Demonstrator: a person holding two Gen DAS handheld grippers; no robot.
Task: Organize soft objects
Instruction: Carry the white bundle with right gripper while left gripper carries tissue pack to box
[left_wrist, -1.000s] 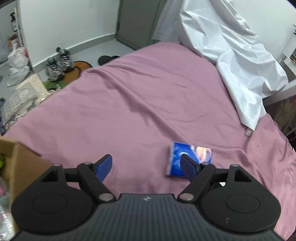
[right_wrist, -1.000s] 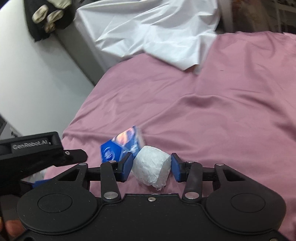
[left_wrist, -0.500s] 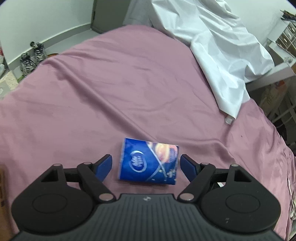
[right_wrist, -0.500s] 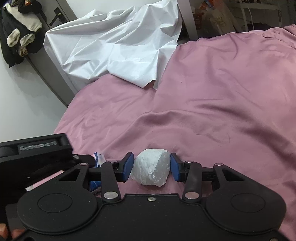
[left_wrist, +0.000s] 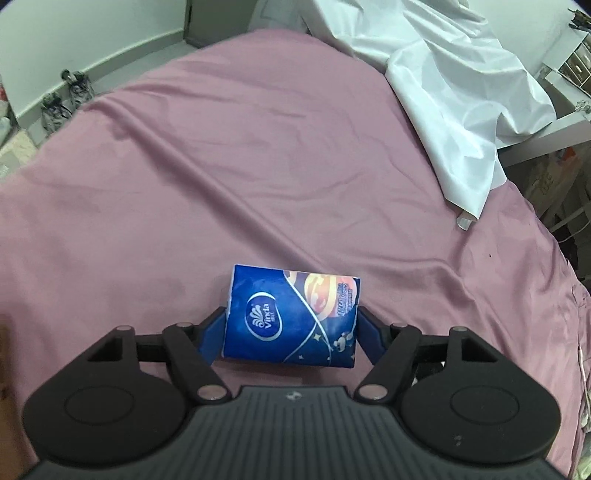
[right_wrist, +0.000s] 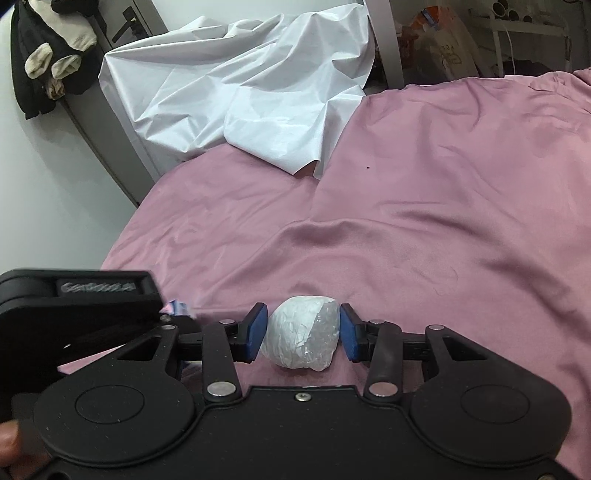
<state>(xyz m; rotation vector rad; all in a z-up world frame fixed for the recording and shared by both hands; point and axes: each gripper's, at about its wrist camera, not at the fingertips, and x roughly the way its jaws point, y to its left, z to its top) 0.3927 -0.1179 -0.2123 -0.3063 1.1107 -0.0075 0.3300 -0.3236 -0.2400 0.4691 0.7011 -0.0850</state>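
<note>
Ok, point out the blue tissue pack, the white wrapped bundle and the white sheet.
blue tissue pack (left_wrist: 291, 317): left wrist view, printed top face.
white wrapped bundle (right_wrist: 301, 338): right wrist view, rounded front.
white sheet (right_wrist: 236, 99): right wrist view, crumpled middle.

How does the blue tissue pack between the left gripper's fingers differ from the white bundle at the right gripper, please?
The tissue pack is blue, printed and flat-sided; the white bundle is plain, rounded and crinkled. The left gripper has its fingers pressed on the pack's sides; the right gripper shows a sliver of gap on its right side beside the bundle. Both lie on the pink sheet.
</note>
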